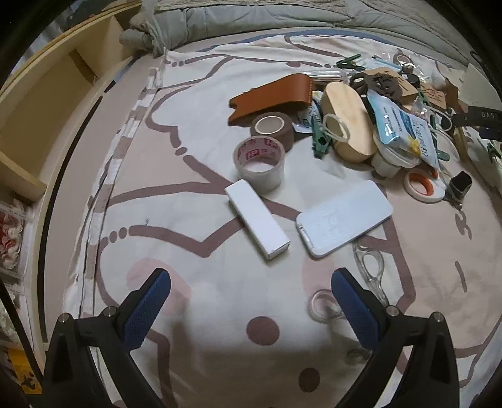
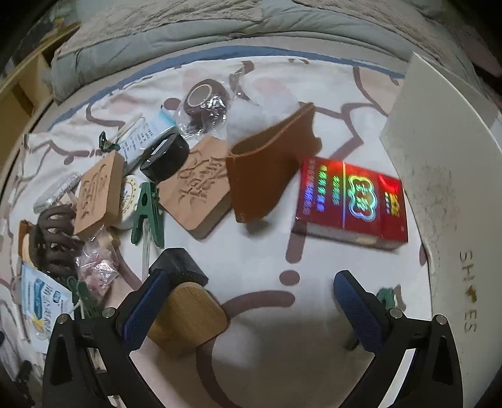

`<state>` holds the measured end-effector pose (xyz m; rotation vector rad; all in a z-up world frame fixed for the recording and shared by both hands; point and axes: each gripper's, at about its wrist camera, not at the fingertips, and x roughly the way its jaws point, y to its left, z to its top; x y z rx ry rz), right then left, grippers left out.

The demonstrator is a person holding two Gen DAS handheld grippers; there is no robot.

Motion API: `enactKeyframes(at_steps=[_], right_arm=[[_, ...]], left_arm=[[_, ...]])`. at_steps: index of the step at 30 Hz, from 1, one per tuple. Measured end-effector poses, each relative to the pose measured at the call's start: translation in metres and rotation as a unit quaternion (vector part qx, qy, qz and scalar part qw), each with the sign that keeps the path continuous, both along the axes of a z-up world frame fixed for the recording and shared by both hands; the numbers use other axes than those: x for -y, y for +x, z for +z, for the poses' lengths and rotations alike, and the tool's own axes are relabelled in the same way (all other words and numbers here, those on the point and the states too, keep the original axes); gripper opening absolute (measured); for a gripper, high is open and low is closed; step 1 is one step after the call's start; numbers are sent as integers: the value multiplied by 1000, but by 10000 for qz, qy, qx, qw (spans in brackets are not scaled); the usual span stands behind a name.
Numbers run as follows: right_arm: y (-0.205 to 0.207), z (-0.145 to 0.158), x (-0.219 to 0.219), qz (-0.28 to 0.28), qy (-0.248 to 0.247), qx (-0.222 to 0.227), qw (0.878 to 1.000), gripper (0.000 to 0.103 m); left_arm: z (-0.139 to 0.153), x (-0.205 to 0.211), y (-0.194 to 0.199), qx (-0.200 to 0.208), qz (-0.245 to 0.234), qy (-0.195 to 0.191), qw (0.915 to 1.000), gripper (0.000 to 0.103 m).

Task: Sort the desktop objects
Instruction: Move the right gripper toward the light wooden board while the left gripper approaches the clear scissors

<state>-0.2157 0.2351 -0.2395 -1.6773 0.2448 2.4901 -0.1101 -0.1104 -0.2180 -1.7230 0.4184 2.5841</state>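
Note:
My left gripper (image 1: 251, 282) is open and empty above a patterned bedsheet (image 1: 194, 314). Ahead of it lie a white box (image 1: 256, 219), a pale flat case (image 1: 344, 217), a clear tape roll (image 1: 259, 163) and a brown tape roll (image 1: 272, 128). A brown leather sleeve (image 1: 273, 97) lies behind them, beside a cluttered pile with a wooden oval box (image 1: 348, 122). My right gripper (image 2: 251, 282) is open and empty. A small wooden block (image 2: 188, 317) lies next to its left finger. A red holographic box (image 2: 351, 201) and a brown leather sleeve (image 2: 266, 175) lie ahead.
A white shoe-box lid (image 2: 445, 157) stands at the right. A grey quilt (image 2: 251, 25) bounds the far side. Carved wooden plaques (image 2: 200, 185), green clips (image 2: 146, 210), a black roll (image 2: 164, 157) and a hair claw (image 2: 53, 241) crowd the left. A wooden shelf (image 1: 47, 110) stands left of the bed.

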Motion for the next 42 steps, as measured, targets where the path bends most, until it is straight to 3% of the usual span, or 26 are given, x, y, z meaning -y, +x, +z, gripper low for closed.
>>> enactKeyframes(at_steps=[15,21,28,33,37,42], right_arm=[[24,9,-8,157,211,-105,9996,103],[42,14,-11,276,361,-78,9989,103],[52,0,-10,507,611,361,9962,103],[41,7,-4,410,674,42,9969,103],[25,-6,-2,271,426,201,9985,103],[16,-26,3,364,525,491,9967,103]], left_arm=[[-12,-20,2,22,-406,-465,9981,103],[-15,-23,1,111,-447,-426,9980,103],[-10,-25,3,39,-408,-479,9980,103],[-12,-22,0,91,-315,-489,9983,103],[-17,-19,-3,199,-221,-441,9986,103],[-22,-16,-4,352,-235,-318,9986,103]])
